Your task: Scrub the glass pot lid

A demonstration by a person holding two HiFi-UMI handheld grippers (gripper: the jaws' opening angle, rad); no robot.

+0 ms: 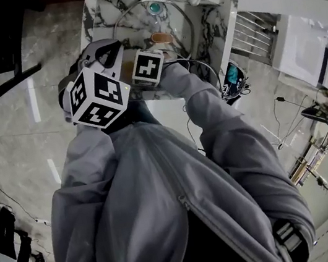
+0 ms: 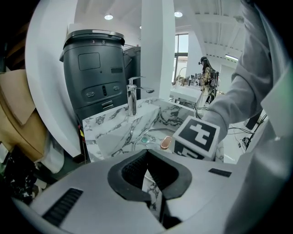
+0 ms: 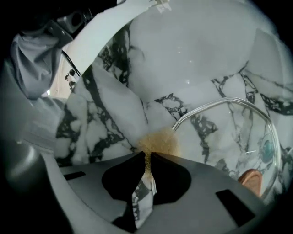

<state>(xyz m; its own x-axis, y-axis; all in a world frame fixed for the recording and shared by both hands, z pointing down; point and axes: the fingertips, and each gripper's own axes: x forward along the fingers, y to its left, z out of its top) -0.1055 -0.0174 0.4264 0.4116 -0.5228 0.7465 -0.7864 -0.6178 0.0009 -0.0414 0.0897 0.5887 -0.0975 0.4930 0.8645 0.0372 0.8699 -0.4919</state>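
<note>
The glass pot lid (image 3: 229,137) lies in the marble sink (image 3: 114,109), its metal rim curving across the basin and its copper knob (image 3: 251,178) at the lower right. My right gripper (image 3: 147,155) is shut on a tan scrub pad (image 3: 158,141), which sits at the lid's near rim. In the head view the lid (image 1: 139,25) and its knob (image 1: 161,37) show beyond both marker cubes. My left gripper (image 2: 145,154) is shut above the sink's near edge; I see nothing clearly held in it. The right gripper's cube (image 2: 197,137) is close in front of it.
A chrome faucet (image 2: 132,96) stands at the sink's back, and a teal drain (image 2: 145,139) shows in the basin. Behind the sink are a dark grey machine (image 2: 94,73) and a white pillar (image 2: 158,55). Cables lie on the floor to the right (image 1: 281,119).
</note>
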